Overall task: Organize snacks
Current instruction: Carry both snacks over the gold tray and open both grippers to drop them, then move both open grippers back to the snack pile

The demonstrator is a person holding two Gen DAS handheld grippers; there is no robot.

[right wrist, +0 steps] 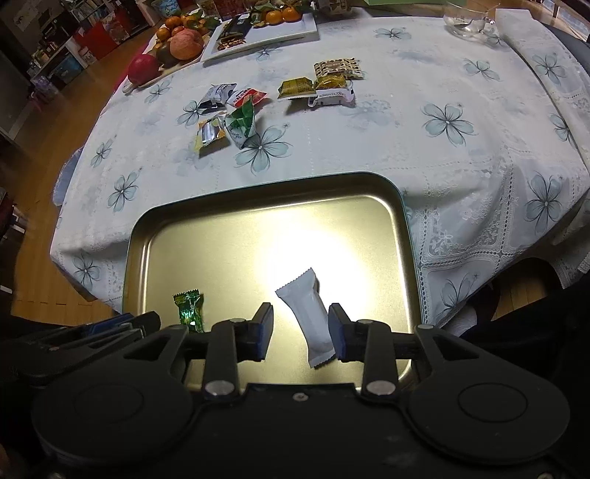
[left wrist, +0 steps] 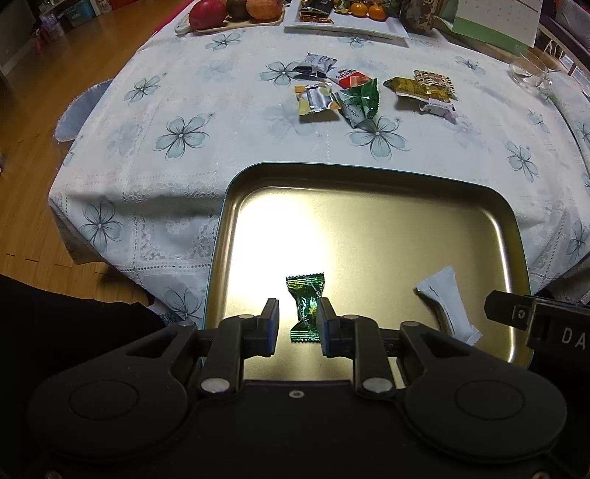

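A gold metal tray (left wrist: 368, 177) (right wrist: 265, 184) sits at the near table edge. In it lie a green foil candy (left wrist: 305, 307) (right wrist: 190, 311) and a white packet (left wrist: 448, 306) (right wrist: 311, 313). My left gripper (left wrist: 298, 317) is open, its jaws either side of the green candy. My right gripper (right wrist: 300, 328) is open, its jaws either side of the white packet. Several loose snacks lie farther on the tablecloth: a green packet (left wrist: 359, 101) (right wrist: 241, 123), a yellow-silver one (left wrist: 313, 99) (right wrist: 210, 134) and gold ones (left wrist: 424, 88) (right wrist: 320, 79).
A white plate (left wrist: 346, 25) (right wrist: 265, 29) with snacks and tangerines and a board of fruit (left wrist: 236, 13) (right wrist: 166, 51) stand at the far edge. A glass bowl (left wrist: 531, 70) (right wrist: 468, 22) sits far right. The right gripper's side shows in the left view (left wrist: 534, 324).
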